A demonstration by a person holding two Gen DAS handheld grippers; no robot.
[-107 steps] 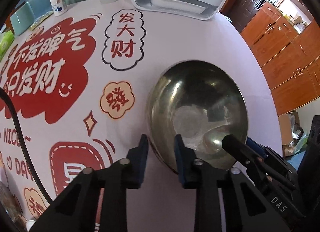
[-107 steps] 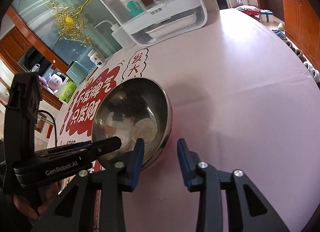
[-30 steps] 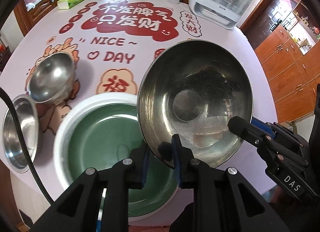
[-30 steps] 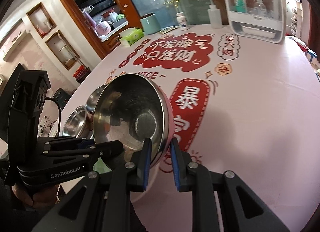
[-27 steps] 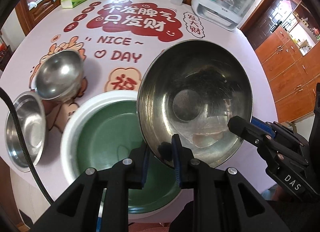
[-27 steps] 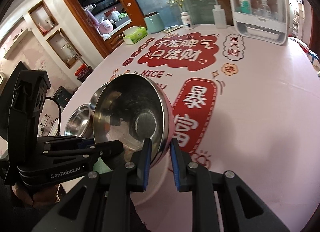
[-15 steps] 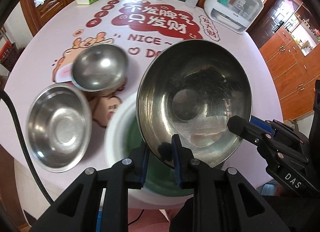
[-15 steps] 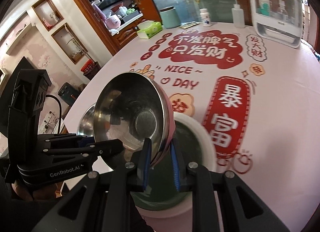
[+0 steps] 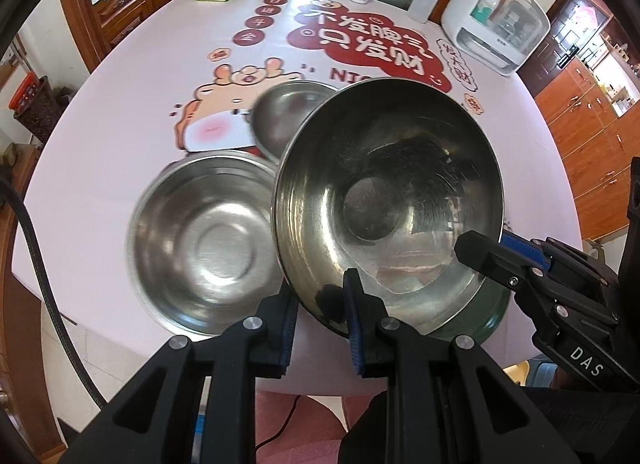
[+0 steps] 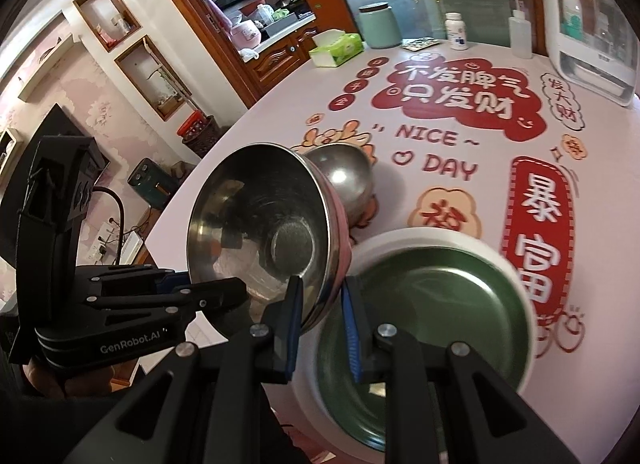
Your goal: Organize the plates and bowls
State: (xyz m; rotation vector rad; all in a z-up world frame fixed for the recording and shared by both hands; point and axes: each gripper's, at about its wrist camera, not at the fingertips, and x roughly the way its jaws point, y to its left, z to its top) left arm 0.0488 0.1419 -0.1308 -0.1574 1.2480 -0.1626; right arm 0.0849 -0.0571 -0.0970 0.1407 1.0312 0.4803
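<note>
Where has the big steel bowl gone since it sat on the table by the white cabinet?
Yes, moved: the big steel bowl, clamped by both hand-held grippers, is off the table, far from the white cabinet, nearer the green plate.

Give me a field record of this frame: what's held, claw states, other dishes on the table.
held item: large steel bowl, off the table, tilted
left claw: shut on the bowl's near rim
right claw: shut on the rim at the other side
below the bowl: green plate with white rim
other dishes: wide steel bowl, small steel bowl, both empty
surface: round table with pink printed cloth
</note>
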